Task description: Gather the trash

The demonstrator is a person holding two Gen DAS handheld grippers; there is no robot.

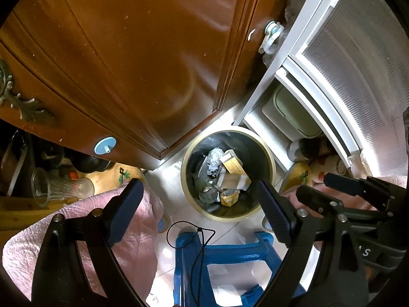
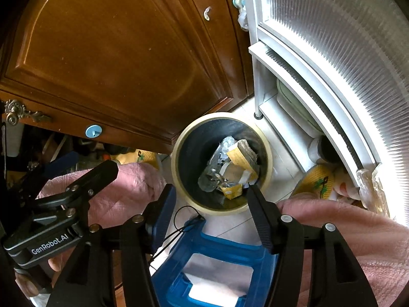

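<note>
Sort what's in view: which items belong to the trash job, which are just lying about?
Job:
- trash bin
- wrappers and cartons already inside it
- left gripper, open and empty
- right gripper, open and empty

Lying about:
- blue stool
- glass vase
- wooden cabinet door
- pink quilted cloth

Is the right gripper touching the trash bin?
Apart: the right wrist view shows the right gripper empty above the trash bin on the floor.
</note>
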